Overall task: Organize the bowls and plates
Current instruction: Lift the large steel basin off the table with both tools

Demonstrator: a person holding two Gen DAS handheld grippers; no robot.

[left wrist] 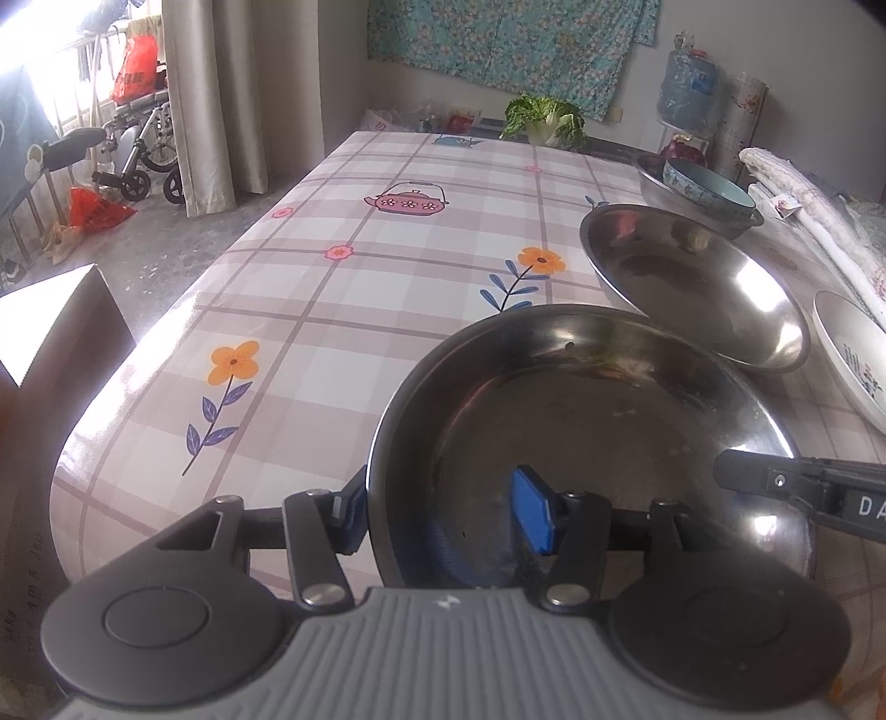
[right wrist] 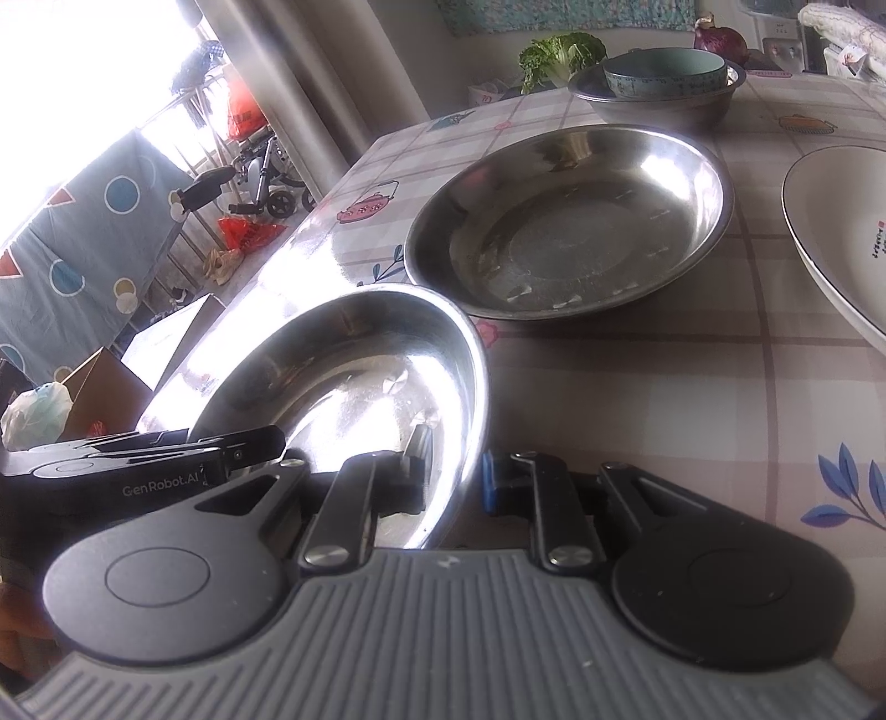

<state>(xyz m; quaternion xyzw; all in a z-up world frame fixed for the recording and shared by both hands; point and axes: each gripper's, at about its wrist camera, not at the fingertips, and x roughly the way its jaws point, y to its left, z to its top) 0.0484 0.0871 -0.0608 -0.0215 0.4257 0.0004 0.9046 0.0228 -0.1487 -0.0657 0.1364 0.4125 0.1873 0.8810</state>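
A steel plate (left wrist: 581,399) (right wrist: 343,365) is tilted up at the near edge of the table. My right gripper (right wrist: 454,473) is shut on its rim, one finger inside the dish and one outside. In the left wrist view that gripper (left wrist: 745,476) comes in from the right onto the rim. My left gripper (left wrist: 443,512) straddles the opposite rim with its jaws apart; the blue pad (left wrist: 534,512) stands inside the dish, clear of the metal. A second steel plate (left wrist: 692,282) (right wrist: 565,221) lies flat just beyond.
A white patterned plate (left wrist: 853,354) (right wrist: 841,232) lies at the right. Farther back a teal bowl (left wrist: 709,188) (right wrist: 664,72) sits inside a steel bowl (right wrist: 653,108). A cabbage (left wrist: 545,119) and a red onion (right wrist: 720,33) are at the far end. A cardboard box (left wrist: 61,321) stands beside the table's left edge.
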